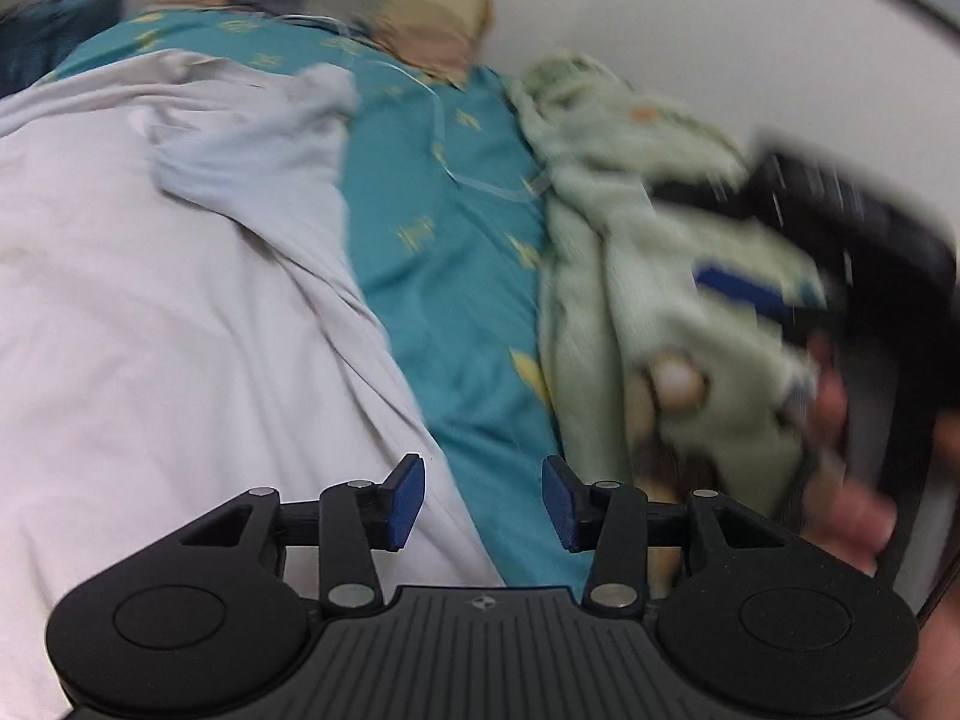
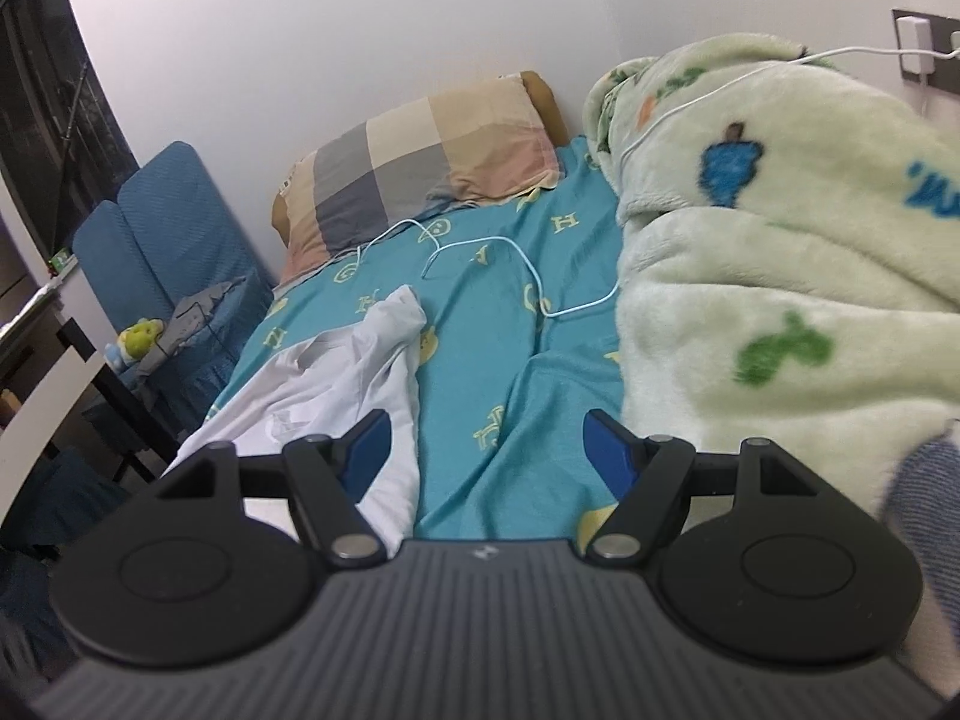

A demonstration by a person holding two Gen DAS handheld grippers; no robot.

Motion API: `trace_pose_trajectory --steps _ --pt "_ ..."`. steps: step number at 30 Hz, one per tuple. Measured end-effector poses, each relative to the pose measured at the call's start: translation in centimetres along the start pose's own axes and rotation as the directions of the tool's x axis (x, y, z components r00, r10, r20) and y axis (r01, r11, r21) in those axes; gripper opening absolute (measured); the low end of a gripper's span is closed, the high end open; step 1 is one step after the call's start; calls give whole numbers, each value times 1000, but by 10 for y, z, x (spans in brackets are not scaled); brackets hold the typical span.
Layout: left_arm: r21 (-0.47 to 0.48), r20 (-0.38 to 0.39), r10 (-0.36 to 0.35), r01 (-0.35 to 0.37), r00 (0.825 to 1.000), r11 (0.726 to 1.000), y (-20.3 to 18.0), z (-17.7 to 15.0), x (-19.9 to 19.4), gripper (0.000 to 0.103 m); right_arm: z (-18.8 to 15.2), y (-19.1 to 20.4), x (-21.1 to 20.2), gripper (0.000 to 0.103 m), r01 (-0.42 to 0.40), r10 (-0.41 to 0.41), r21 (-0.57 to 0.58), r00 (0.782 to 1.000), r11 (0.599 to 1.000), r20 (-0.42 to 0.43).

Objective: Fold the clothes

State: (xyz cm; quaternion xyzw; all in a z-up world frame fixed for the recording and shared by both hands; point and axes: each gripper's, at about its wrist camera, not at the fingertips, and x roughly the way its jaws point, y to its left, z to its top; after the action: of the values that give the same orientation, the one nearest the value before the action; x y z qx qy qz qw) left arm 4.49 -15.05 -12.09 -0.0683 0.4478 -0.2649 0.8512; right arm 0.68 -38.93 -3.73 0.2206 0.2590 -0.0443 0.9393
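Teal bedsheet (image 2: 480, 360) | white shirt (image 1: 180, 300) left; fleece blanket (image 2: 780, 240) right

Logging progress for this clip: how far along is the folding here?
Nothing looks folded yet. The white shirt lies rumpled and spread on the teal sheet, a sleeve flopped out. Nothing is in hand: the left gripper and right gripper are both open and empty. Left to do: grab the shirt, flatten it and make every fold.
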Motion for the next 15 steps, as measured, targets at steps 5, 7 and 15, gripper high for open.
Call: trace_pose_trajectory --steps 5,7,15 --pt "124 -73 11 -2 997 992 -49 -40 17 44 -3 -5 -4 73 10 -10 9 1000 1000 3" --pt "155 -98 29 -14 995 988 -51 -46 28 18 -4 -7 -1 73 18 -18 9 1000 1000 -5" --pt "-9 -92 -77 77 993 997 -8 -31 -13 0 -8 -7 2 73 12 -12 12 1000 1000 -18"
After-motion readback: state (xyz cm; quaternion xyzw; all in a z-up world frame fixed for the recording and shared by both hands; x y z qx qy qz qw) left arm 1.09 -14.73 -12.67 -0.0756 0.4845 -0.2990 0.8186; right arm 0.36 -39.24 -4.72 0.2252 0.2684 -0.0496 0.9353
